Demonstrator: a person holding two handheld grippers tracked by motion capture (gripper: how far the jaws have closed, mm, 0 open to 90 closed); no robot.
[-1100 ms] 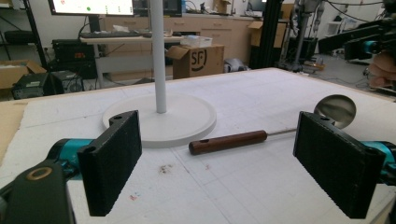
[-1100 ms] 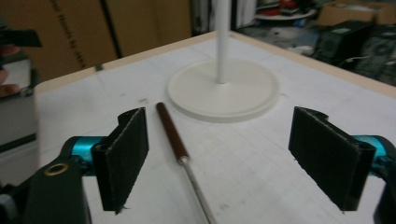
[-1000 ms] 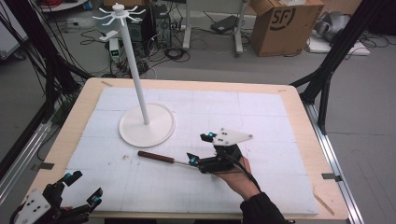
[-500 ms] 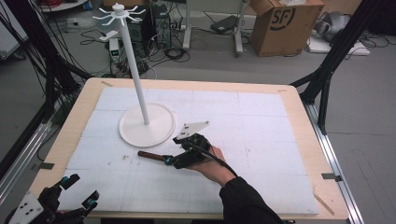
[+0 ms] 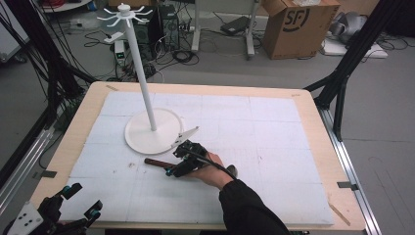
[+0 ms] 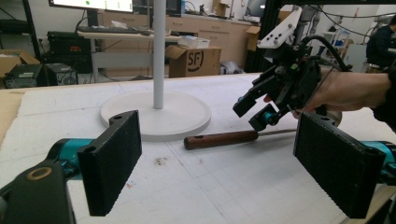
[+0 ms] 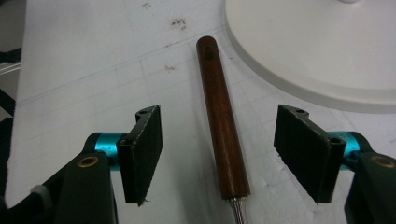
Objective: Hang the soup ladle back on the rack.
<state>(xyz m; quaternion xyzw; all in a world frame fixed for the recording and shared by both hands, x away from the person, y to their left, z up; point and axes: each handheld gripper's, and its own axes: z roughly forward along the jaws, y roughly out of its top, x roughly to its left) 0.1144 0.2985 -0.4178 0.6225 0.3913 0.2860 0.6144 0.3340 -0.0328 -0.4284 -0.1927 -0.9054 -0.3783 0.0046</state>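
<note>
- Now lowered over the wooden-handled tool (image 7: 222,126), right gripper (image 5: 182,163) with jaws spread either side of the handle, just been closing, pads not yet touching wood.
- Lying flat on the white mat (image 5: 254,147), just near of the white stand base (image 5: 147,134), metal shank pointing right.
- Probably light, stiff and smooth; liable to roll if nudged.
- Best pinched mid-handle, across the round wood.
- Left gripper (image 5: 80,203) parked at the near left corner, jaws wide apart, holding nothing.
</note>
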